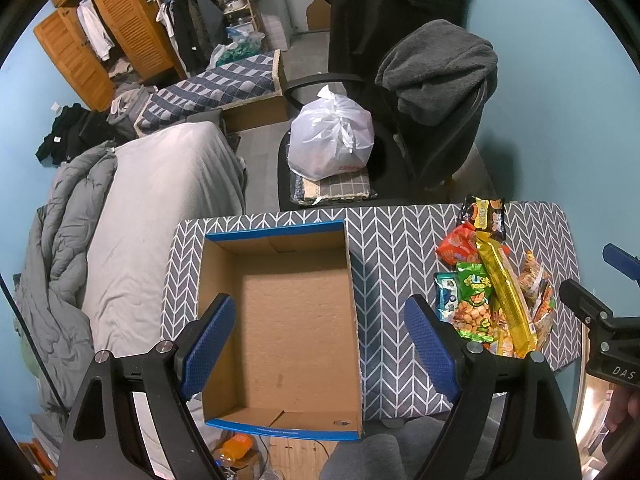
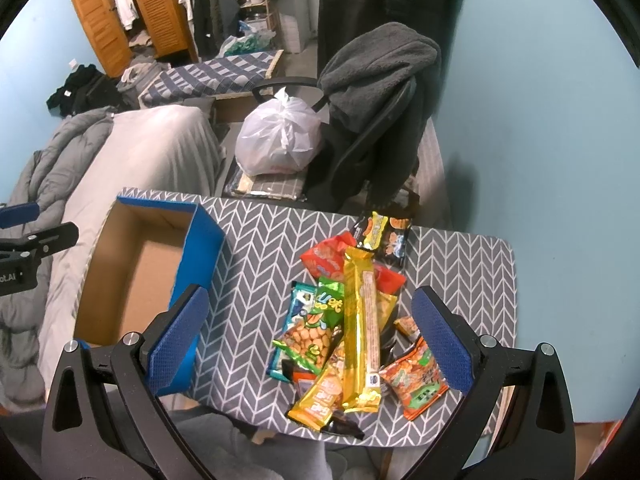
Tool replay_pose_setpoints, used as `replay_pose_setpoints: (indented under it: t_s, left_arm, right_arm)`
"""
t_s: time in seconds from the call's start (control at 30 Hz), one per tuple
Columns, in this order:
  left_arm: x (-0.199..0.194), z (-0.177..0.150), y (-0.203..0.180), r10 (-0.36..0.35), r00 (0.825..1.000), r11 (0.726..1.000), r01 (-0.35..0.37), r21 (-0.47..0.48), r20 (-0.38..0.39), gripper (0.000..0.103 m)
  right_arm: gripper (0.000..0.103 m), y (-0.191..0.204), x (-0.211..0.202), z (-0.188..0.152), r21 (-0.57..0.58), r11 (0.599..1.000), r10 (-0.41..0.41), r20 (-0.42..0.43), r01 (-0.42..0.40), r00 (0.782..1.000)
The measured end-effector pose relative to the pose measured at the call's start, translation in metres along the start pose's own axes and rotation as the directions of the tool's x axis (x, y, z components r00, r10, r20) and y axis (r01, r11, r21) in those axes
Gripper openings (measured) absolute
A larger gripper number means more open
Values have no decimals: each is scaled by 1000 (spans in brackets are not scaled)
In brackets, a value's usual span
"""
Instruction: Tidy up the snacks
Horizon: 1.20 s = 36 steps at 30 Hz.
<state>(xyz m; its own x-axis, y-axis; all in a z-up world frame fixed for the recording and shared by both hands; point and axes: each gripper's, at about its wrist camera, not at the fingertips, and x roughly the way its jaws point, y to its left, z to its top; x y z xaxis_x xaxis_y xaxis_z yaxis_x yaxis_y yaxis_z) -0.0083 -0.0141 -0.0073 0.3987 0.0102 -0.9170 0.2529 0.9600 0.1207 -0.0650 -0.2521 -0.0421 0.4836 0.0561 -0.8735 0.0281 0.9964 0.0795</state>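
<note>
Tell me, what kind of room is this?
Most likely a bedroom: a bed with a grey duvet, a wooden wardrobe with clothes hanging, and an office chair by a small table.

Left claw (image 1: 318, 334) hung over cardboard box (image 1: 280, 320), jaws spread wide, nothing between blue pads. Box sat open and empty on herringbone worktop (image 1: 396, 248), blue-edged rim. Snack pile (image 1: 494, 288) lay on worktop's right part, apart from box: long yellow packet (image 1: 506, 300) across top, green packet (image 1: 474, 286), red packet (image 1: 458, 248), black packet (image 1: 484, 214) at far end. Right claw (image 1: 600, 280) showed at right edge. Beyond worktop, white plastic bag (image 1: 330, 138) rested on chair (image 1: 440, 120); bed (image 1: 160, 192) at left.
</note>
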Motion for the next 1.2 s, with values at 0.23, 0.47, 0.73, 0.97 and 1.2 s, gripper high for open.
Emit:
replay_pose_setpoints:
  t_s: [0.23,0.47,0.73,0.97,1.2]
  left_arm:
    - [1,2,0,-5,1000,1000,5,6,-4,87]
    - [3,2,-3,-21,1000,1000,22,8,-18,87]
    - [4,2,-12,-27,999,999,28,28,-22,87]
    - [6,5,-18,-34,999,998,35,44,-29,87]
    - [15,12,-30,-39,999,996,42,83,-35,87]
  right_arm:
    - [101,-3,-1,2,3,1000,-1,-1,1,1000]
    - [101,-7,-3,-3,15,1000,-6,-10,7,1000]
    - [101,-23,-7,0,43,999,-11,-26,12,1000]
    - [101,-36,-6,1,40,999,-24,-34,26,999]
    - [101,-57,2,1,33,998,-46,-60,48,997]
